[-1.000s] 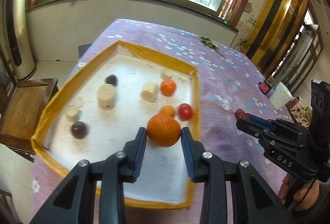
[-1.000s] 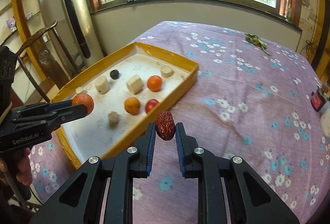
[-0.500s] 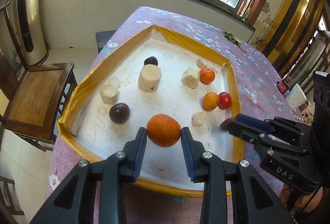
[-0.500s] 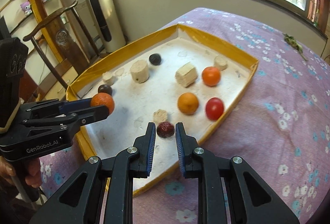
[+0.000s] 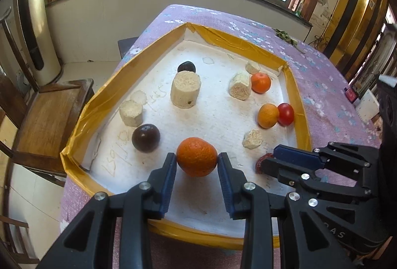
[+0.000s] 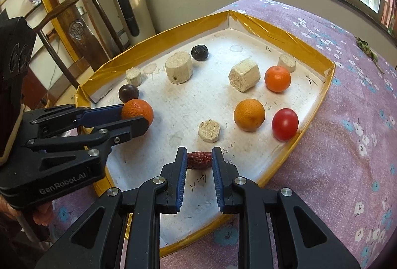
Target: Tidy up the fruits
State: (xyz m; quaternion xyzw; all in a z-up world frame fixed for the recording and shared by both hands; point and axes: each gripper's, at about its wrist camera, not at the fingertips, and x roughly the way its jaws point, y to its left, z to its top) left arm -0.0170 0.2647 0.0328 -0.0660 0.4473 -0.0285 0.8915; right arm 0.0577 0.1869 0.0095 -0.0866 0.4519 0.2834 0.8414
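A white tray with a yellow rim (image 5: 301, 105) (image 6: 320, 105) lies on the purple flowered table. My left gripper (image 5: 196, 161) (image 6: 137, 117) is shut on a large orange (image 5: 196, 156) (image 6: 137, 111), held low over the tray's near left part. My right gripper (image 6: 199, 160) is shut on a red date (image 6: 199, 160) (image 5: 260, 163) low over the tray's near edge. In the tray lie two smaller oranges (image 6: 249, 114) (image 6: 277, 78), a red tomato (image 6: 284, 124) and two dark round fruits (image 6: 128, 92) (image 6: 199, 52).
Several pale cork-like blocks (image 6: 178, 70) (image 6: 244, 77) (image 6: 209, 130) stand among the fruits in the tray. A wooden chair (image 5: 47, 115) is left of the table. Purple cloth (image 6: 347, 145) stretches to the right of the tray.
Both grippers moved further over the tray and lower, still holding their fruits. The date now lies sideways between the right fingers, close to the tray floor.
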